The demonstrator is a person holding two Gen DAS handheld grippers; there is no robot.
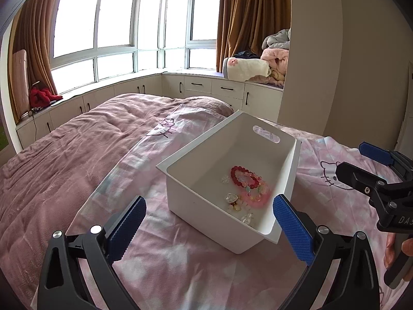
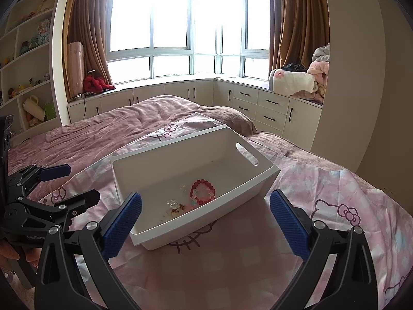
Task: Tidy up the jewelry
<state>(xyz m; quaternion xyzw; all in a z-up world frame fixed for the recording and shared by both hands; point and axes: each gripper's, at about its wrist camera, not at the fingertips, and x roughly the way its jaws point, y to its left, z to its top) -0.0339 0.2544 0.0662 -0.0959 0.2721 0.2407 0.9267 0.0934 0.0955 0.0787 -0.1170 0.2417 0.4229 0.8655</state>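
Both pairs of fingers are spread wide and hold nothing: the left gripper (image 1: pixel 209 222) and right gripper (image 2: pixel 206 219) hover near the white bin (image 1: pixel 196 206) on the pink bedsheet (image 2: pixel 232 271). A red bead bracelet (image 1: pixel 244 177) and other jewelry (image 1: pixel 237 204) lie inside the bin

Small clear trinkets (image 1: pixel 233 201) indistinct
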